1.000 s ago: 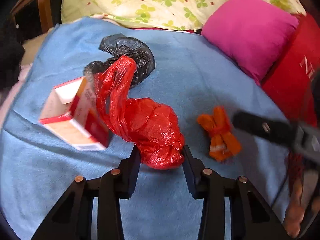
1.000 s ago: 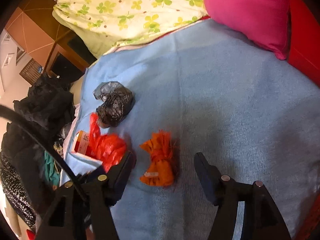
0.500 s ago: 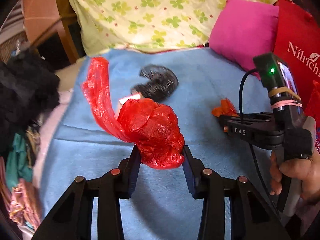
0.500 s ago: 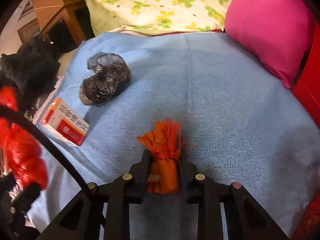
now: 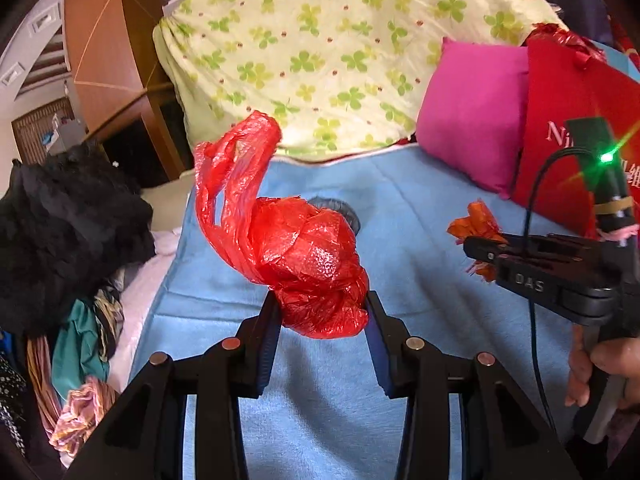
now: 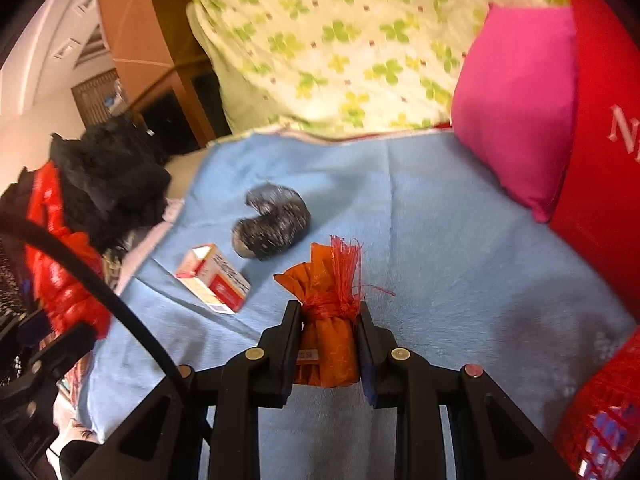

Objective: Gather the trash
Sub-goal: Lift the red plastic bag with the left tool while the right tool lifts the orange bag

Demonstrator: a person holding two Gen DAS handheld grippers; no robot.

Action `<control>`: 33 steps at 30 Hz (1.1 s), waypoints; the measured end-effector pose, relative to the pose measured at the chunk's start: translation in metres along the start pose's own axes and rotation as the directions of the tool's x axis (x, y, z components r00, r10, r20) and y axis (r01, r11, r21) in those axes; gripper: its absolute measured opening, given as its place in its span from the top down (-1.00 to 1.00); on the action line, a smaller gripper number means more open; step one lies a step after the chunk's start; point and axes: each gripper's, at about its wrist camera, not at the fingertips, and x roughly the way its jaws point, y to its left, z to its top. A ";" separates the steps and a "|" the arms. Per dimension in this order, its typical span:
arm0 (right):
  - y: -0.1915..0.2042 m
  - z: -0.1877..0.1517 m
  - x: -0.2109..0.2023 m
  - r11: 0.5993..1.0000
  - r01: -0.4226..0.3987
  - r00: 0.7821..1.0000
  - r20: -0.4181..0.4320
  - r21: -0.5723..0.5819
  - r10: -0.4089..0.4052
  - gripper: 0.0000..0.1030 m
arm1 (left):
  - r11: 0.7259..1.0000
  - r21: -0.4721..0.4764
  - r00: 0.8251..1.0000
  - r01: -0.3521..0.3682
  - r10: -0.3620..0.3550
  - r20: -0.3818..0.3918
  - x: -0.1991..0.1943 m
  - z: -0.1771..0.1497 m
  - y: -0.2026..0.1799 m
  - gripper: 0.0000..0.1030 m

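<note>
— Looking across the blue blanket (image 6: 460,248), what is hemming it in?

— A clover-print quilt (image 6: 360,40) is banking up along the far edge, a pink pillow (image 6: 520,112) and a red bag (image 6: 600,160) are crowding the right side, and dark clothes (image 5: 68,232) are piling beside the left edge. The middle and right stretch of blanket is lying bare.

— And what are the grippers doing?

— The left gripper (image 5: 322,312) is pinching the red plastic bag (image 5: 308,256) above the blanket, its long loose tail trailing up and to the left. The right gripper (image 6: 329,332) is clamping the orange bundle (image 6: 328,332), which is standing upright, frayed end pointing away.

— Anything lying loose?

— A black bag (image 6: 274,228) is sitting mid-blanket, with a red-and-white carton (image 6: 212,278) just beside it, long axis running diagonally.
</note>
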 end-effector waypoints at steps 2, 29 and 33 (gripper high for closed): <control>-0.002 0.000 -0.019 1.000 -0.013 0.999 0.044 0.001 0.013 0.46 | 1.000 0.006 1.000 0.002 -0.002 0.010 -0.009 0.002 -0.001 0.18; -0.044 -0.019 -0.149 0.998 -0.035 0.931 0.363 0.043 0.017 0.46 | 0.996 0.090 0.995 0.028 -0.036 0.096 -0.056 0.024 -0.042 0.17; -0.053 -0.026 -0.163 0.997 -0.048 0.922 0.386 0.067 0.019 0.46 | 0.993 0.110 0.994 0.038 -0.049 0.099 -0.058 0.025 -0.052 0.17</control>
